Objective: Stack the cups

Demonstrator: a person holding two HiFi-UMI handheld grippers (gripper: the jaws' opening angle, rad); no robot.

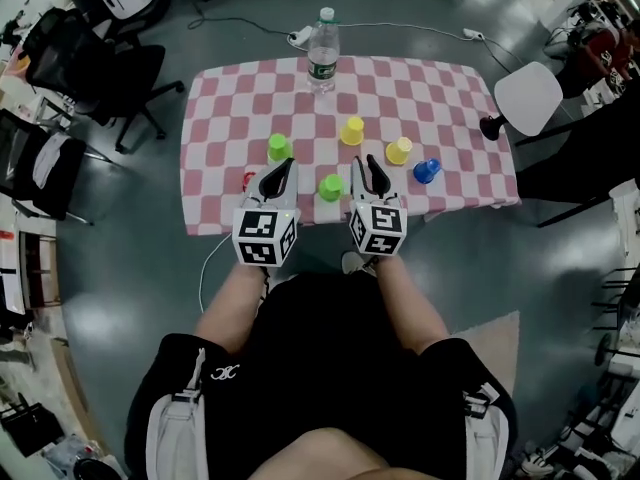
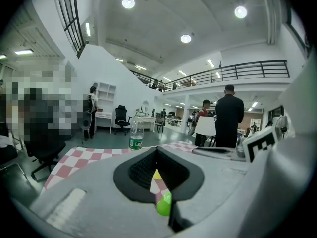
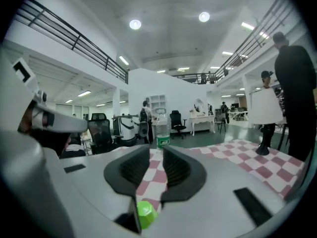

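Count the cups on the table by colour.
Green cups: 2
Yellow cups: 2
Blue cup: 1
Total: 5
A red thing beside the left claw is mostly hidden, so it is not counted.

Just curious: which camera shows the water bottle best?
The head view: the water bottle stands whole at the checked cloth's far edge. Both gripper views show it from the side, small and distant.

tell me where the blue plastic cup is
Head view: the blue plastic cup sits on the right of the pink checked tablecloth, just right of a yellow plastic cup.
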